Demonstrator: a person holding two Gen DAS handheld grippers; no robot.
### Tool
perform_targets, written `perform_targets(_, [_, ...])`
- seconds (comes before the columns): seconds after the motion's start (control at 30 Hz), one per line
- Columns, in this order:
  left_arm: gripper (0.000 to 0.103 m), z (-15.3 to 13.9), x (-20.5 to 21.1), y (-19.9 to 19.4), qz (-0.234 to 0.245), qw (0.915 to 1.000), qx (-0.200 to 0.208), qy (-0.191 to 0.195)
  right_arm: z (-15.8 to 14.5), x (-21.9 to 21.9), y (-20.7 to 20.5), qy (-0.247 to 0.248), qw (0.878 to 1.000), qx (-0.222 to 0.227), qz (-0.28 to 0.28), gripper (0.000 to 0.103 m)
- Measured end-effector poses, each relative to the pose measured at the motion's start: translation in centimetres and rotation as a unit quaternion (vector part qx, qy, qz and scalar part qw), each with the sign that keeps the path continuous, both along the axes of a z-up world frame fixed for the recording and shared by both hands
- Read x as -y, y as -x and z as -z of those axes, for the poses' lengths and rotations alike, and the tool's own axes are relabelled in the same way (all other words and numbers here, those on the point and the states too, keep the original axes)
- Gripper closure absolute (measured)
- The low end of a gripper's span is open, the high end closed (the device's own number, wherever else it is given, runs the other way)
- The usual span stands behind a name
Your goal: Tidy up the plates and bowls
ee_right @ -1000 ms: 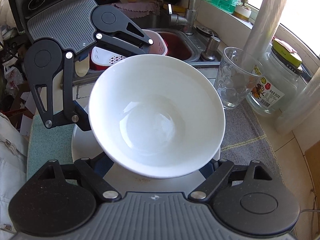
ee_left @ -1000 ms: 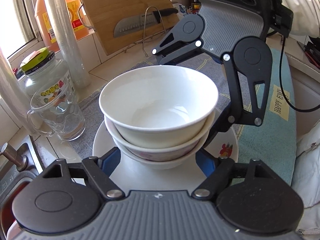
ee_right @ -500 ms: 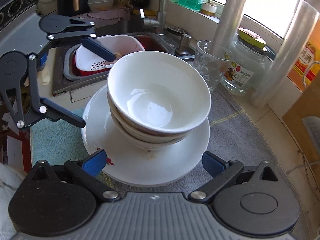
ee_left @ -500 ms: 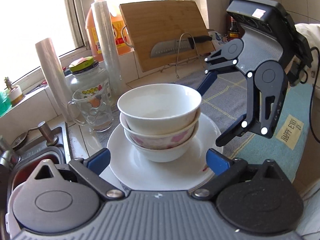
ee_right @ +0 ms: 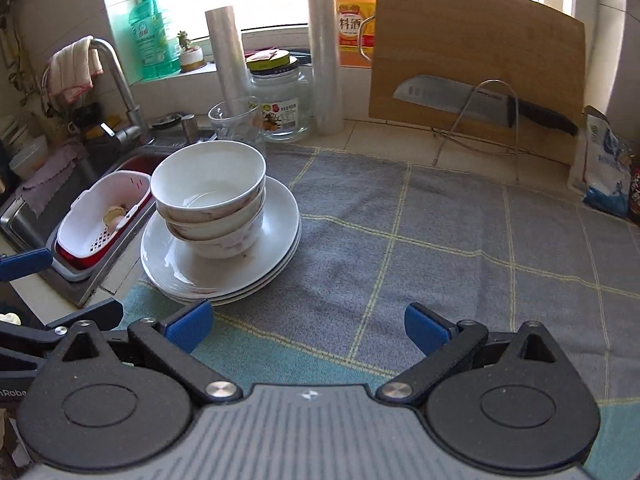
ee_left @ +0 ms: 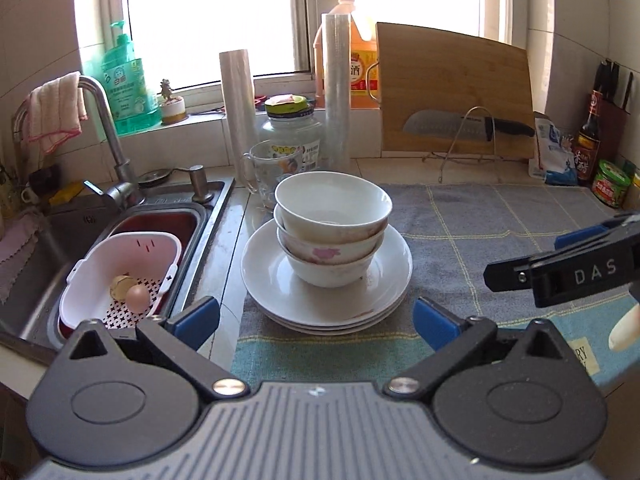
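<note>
On my left wrist view I read "DAS" on the black arm of the right gripper (ee_left: pixel 576 258) at the right edge, and "RY" on a patch of the teal towel (ee_left: pixel 304 354) at lower right. The orange bottle (ee_right: pixel 352 20) at the top of the right wrist view carries the label "料酒". The bowls (ee_left: pixel 332 228), nested three high, sit on the stacked plates (ee_left: pixel 326 280) in the centre of the left view, on the worktop just right of the sink (ee_left: pixel 132 220). The sink holds a pink-and-white colander (ee_left: pixel 120 272) with an egg and a pale round thing I cannot make out. Only the left view shows the soy sauce bottle (ee_left: pixel 586 148) and green-lidded jar (ee_left: pixel 610 182) at far right. The left gripper (ee_left: pixel 316 320) has its blue fingers spread wide on nothing, and so does the right gripper in its own view.
</note>
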State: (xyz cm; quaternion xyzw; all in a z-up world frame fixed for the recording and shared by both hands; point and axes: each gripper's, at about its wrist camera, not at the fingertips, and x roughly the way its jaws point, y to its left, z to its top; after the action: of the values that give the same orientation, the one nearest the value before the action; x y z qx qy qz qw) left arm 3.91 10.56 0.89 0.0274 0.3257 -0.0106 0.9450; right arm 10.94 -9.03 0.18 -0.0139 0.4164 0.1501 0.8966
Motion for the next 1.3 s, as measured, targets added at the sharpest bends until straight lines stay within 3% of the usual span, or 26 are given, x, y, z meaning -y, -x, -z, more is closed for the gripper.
perform_targets(0.37, [0.001,-2.9,-0.1,2.5,-0.068,0.9969,0.019,0.035,-2.9,0.6,3.7,0.004,0.998,0.059,0.031,0.000])
perform_targets(1.3, [0.001,-3.8,0.4,2.7,-0.074,0.9967,0.018,0.028,-3.2,0.2,4.4,-0.005,0.997,0.065,0.032,0.000])
